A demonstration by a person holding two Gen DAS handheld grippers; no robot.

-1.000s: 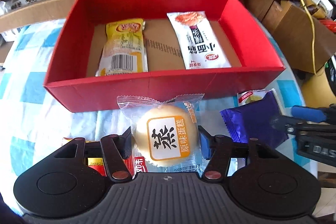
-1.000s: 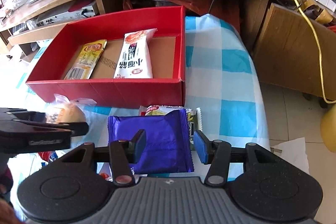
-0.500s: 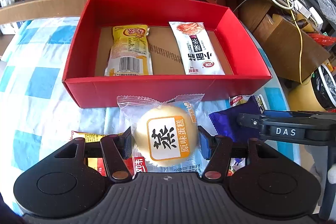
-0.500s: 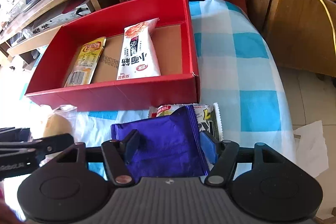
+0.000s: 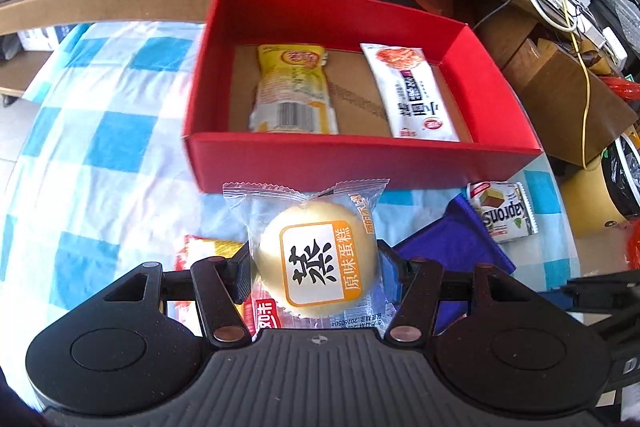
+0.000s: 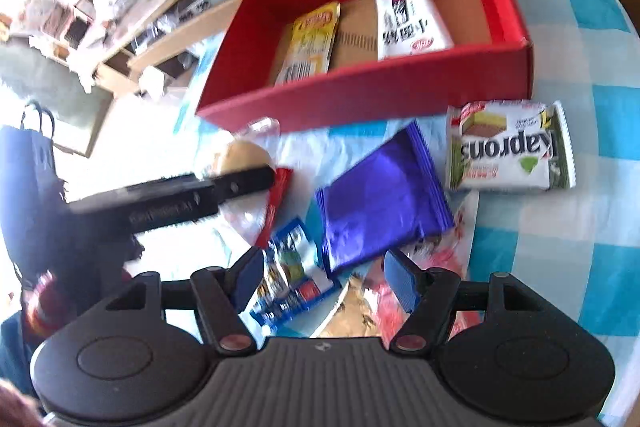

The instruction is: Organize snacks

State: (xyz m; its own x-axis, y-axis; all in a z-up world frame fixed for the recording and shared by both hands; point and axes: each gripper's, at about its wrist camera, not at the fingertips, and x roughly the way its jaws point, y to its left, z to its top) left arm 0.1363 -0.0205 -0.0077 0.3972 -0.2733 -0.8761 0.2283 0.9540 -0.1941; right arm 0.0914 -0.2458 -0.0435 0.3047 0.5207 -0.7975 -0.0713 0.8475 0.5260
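The left gripper (image 5: 316,273) has its fingers closed on a round yellow steamed cake in a clear wrapper (image 5: 316,263) labelled "蒸 原味蛋糕", held just in front of the open red cardboard box (image 5: 360,159). Inside the box lie a yellow snack packet with a barcode (image 5: 294,91) and a white packet (image 5: 412,91). The right gripper (image 6: 320,277) has just opened wide above a shiny purple foil packet (image 6: 380,203), which lies free on the blue-and-white checked desk (image 6: 560,247). Only the right view reads "Kaprons" on a green-and-white wafer packet (image 6: 512,151).
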